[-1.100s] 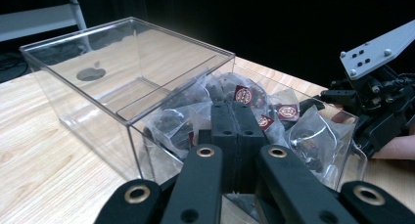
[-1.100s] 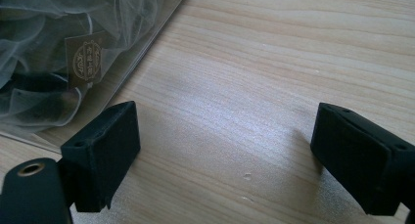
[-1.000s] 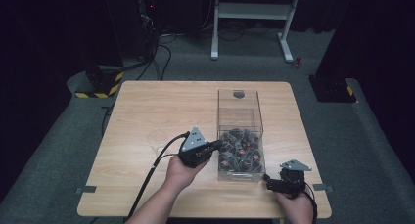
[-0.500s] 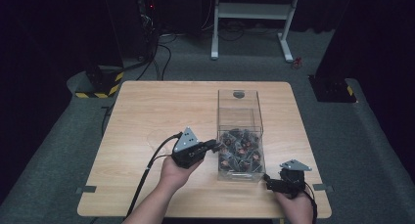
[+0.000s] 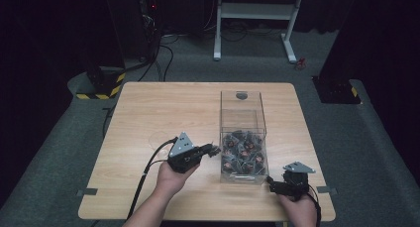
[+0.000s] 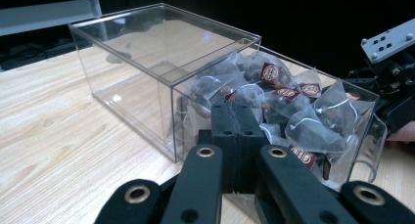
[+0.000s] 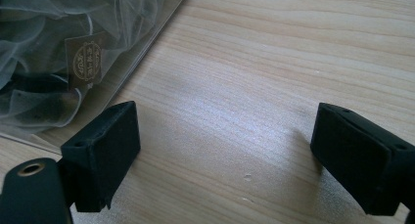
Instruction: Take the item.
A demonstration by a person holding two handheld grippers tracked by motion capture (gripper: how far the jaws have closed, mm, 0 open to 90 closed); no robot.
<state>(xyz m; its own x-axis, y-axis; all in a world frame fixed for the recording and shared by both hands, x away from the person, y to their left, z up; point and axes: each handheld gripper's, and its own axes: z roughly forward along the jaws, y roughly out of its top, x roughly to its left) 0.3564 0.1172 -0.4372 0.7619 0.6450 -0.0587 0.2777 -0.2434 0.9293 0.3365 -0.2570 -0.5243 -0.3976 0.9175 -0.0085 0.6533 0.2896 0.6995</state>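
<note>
Bright overhead light on the table (image 5: 148,113), dark surroundings, glare on the clear box (image 6: 161,43), soft close-up blur.

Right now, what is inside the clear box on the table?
The clear box holds a heap of mesh tea bags with dark red tags at its near end; the far end looks empty. Bags deeper in the heap are covered.

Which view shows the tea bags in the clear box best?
The left gripper view: the tea bags sit close, with mesh pouches and red tags distinct inside the clear box. The high view shows them as a small dark heap; the right gripper view catches a blurred corner with one tag.
</note>
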